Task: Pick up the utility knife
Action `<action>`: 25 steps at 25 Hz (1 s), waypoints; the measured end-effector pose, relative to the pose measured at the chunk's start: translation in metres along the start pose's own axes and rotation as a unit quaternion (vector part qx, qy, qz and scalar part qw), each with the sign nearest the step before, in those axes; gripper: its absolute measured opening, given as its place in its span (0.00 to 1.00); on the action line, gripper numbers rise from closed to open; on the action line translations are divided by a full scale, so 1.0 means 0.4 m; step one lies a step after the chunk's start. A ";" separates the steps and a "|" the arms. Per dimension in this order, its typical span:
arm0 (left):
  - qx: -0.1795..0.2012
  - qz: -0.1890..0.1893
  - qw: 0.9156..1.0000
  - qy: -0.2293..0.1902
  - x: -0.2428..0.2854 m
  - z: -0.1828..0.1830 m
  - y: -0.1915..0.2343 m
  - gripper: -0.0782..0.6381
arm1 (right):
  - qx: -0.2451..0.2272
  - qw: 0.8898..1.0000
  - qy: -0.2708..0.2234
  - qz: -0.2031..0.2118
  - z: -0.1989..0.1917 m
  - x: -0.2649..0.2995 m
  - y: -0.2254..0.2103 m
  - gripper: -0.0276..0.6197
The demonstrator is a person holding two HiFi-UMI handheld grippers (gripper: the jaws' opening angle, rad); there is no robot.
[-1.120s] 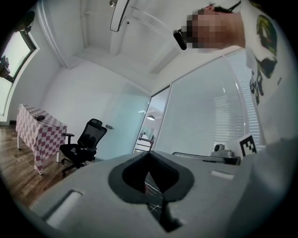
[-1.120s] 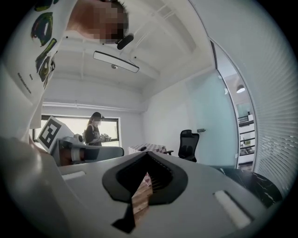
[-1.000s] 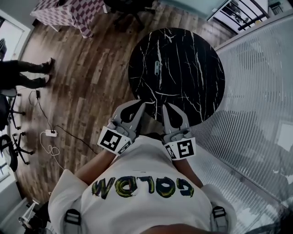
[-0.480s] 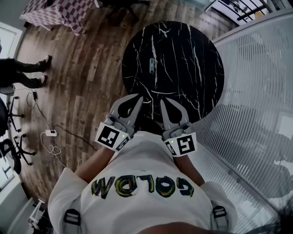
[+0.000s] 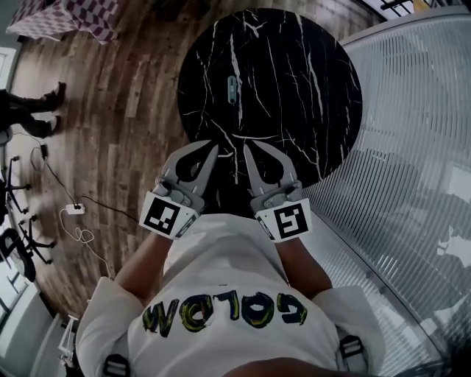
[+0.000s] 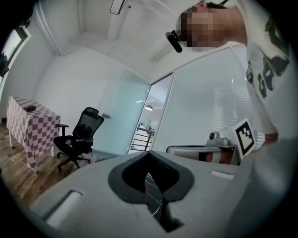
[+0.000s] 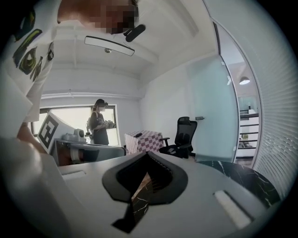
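Note:
The utility knife [image 5: 232, 89], small and grey, lies on the left-centre part of the round black marble table [image 5: 309, 88]. My left gripper [image 5: 212, 151] and right gripper [image 5: 247, 149] are side by side over the table's near edge and point at it. The knife lies well ahead of both tips. Each gripper has its jaws shut with nothing between them. In the left gripper view my left gripper [image 6: 150, 155] shows touching tips with marble behind them. The right gripper view shows the same of my right gripper [image 7: 148, 155]. The knife is hidden in both gripper views.
A frosted ribbed glass wall [image 5: 412, 147] runs along the table's right side. A checkered-cloth table [image 5: 62, 15] and an office chair [image 6: 77, 137] stand beyond. A power strip with cables [image 5: 72, 210] lies on the wood floor at left. A person [image 7: 98, 123] stands by the window.
Both grippers have moved forward and lower, from short of the table to over its near edge. Their jaws stayed shut. The table and knife now sit nearer in the head view.

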State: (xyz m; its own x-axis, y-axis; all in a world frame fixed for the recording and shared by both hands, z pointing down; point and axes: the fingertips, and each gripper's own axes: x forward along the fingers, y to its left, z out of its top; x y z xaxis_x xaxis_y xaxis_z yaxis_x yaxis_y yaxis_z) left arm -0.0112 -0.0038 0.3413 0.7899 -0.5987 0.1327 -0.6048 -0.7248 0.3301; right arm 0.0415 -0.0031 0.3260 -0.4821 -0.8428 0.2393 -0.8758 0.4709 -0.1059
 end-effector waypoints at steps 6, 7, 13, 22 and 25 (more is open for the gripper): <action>-0.001 -0.006 1.000 0.009 0.078 -0.071 0.074 0.11 | -0.010 0.999 0.038 0.007 -0.096 0.099 -0.066 0.05; -0.001 -0.006 1.000 0.011 0.087 -0.082 0.086 0.11 | -0.008 0.999 0.043 0.005 -0.113 0.113 -0.076 0.05; 0.009 -0.001 1.000 0.022 0.134 -0.164 0.158 0.11 | 0.009 0.997 0.075 -0.007 -0.223 0.187 -0.148 0.07; 0.003 -0.022 0.999 0.043 0.223 -0.313 0.234 0.11 | 0.045 0.987 0.154 -0.026 -0.400 0.290 -0.230 0.09; 0.002 -0.025 0.999 0.043 0.246 -0.345 0.267 0.11 | 0.052 0.983 0.175 -0.031 -0.449 0.328 -0.247 0.10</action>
State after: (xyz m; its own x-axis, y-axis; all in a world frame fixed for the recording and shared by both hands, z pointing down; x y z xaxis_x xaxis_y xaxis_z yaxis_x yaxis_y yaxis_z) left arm 0.0159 -0.0929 0.5187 0.8245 -0.5309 0.1957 -0.5650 -0.7545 0.3338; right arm 0.0691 -0.1134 0.5410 -0.4062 -0.7194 0.5635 -0.9097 0.3766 -0.1750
